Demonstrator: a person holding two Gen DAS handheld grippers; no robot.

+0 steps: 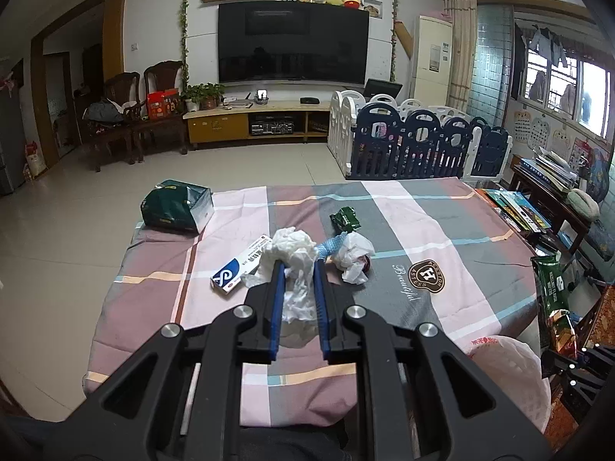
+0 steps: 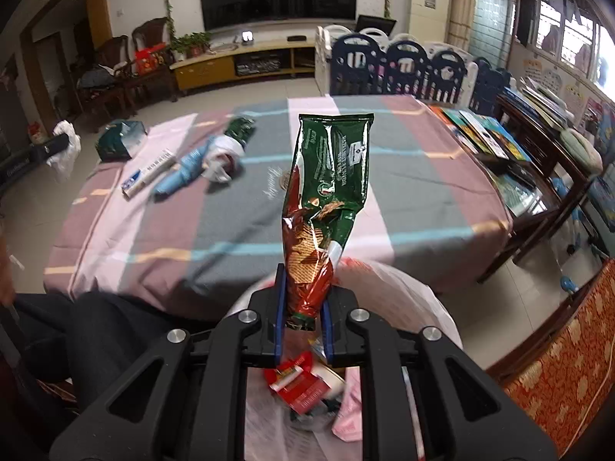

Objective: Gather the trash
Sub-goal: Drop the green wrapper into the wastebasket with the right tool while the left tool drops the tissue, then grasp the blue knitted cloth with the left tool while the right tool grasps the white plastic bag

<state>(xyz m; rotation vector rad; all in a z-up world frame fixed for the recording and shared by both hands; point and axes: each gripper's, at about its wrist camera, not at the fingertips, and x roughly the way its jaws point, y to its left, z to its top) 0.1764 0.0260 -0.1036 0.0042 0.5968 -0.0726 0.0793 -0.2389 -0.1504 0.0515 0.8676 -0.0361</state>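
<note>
My left gripper (image 1: 299, 265) is shut on a crumpled white tissue (image 1: 294, 265) above the checked tablecloth (image 1: 442, 223). My right gripper (image 2: 303, 280) is shut on a green and red snack bag (image 2: 326, 196), held upright over the pink-lined trash bin (image 2: 415, 292), which holds a red box (image 2: 303, 388). On the cloth lie a white and blue medicine box (image 1: 238, 267), a blue wrapper (image 1: 331, 246), another tissue wad (image 1: 355, 255), a small green wrapper (image 1: 346, 219) and a dark green carton (image 1: 175, 209).
A blue and white playpen fence (image 1: 419, 142) stands beyond the table. Books (image 2: 488, 138) lie along the table's right edge, beside a wooden side table (image 2: 546, 161). A TV stand (image 1: 253, 123) and chairs (image 1: 130, 123) stand at the far wall.
</note>
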